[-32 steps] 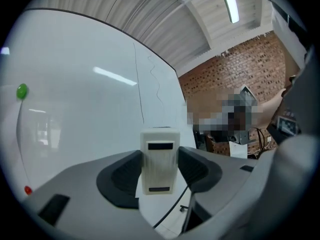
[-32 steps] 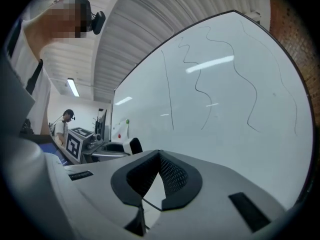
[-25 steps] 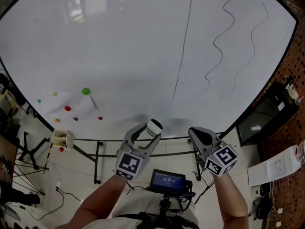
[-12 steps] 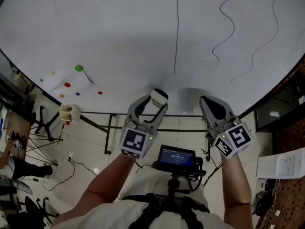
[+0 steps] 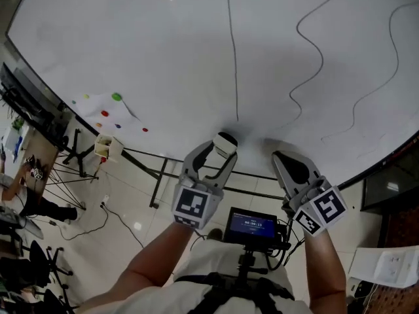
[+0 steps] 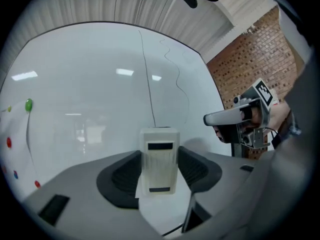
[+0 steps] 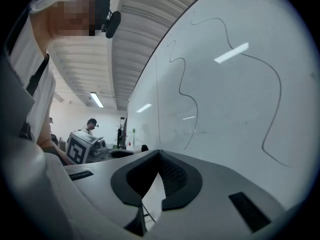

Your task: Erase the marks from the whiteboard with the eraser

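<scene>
Eraser (image 6: pixel 160 149), judged light and rigid, is pinched by its sides in the left tongs (image 5: pixel 217 153). Right tongs (image 7: pixel 159 156) are closed, empty.

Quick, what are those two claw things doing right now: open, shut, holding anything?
Left gripper: shut on the eraser.
Right gripper: shut, with nothing between its jaws.
</scene>
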